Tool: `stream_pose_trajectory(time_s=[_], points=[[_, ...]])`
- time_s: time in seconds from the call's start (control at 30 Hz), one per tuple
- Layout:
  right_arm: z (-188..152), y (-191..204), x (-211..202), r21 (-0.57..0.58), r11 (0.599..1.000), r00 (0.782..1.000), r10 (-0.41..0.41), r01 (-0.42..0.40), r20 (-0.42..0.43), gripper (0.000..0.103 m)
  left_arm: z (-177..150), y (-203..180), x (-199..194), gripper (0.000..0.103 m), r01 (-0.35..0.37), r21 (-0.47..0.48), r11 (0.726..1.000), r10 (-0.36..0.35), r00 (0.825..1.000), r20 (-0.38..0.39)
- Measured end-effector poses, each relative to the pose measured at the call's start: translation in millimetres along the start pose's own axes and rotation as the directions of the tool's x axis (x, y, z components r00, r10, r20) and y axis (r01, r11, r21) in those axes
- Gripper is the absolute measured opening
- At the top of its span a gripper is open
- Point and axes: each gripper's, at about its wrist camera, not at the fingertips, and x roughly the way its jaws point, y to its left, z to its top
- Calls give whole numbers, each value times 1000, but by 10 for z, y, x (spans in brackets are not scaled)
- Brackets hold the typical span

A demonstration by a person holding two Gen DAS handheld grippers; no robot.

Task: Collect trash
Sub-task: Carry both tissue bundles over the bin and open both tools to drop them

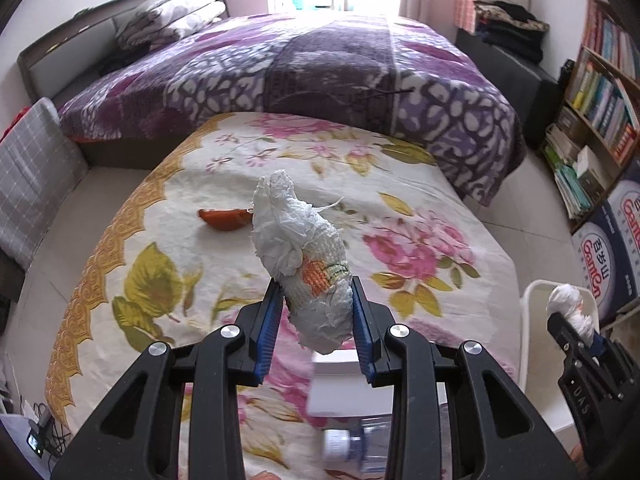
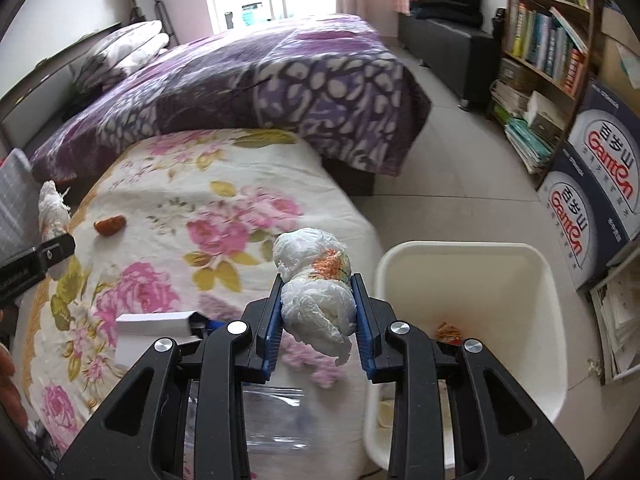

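Note:
My left gripper is shut on a crumpled white tissue wad with an orange print, held above the floral tablecloth. It shows at the left edge of the right wrist view. My right gripper is shut on a second white tissue wad, just left of the white trash bin. That gripper and its wad show in the left wrist view over the bin. An orange peel lies on the cloth, also in the right wrist view.
A white box and a clear plastic bottle lie on the table near me. The bin holds an orange wrapper. A purple-covered bed is behind the table; a bookshelf and Ganten cartons stand at the right.

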Motion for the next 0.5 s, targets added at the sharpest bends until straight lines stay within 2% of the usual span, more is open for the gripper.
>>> stream_pose_trajectory(time_s=[0.5], points=[[4,-713,-160,98,993,998,-65,64,4,30,-121,-906,4,33,78,129,989,-80,997,9]])
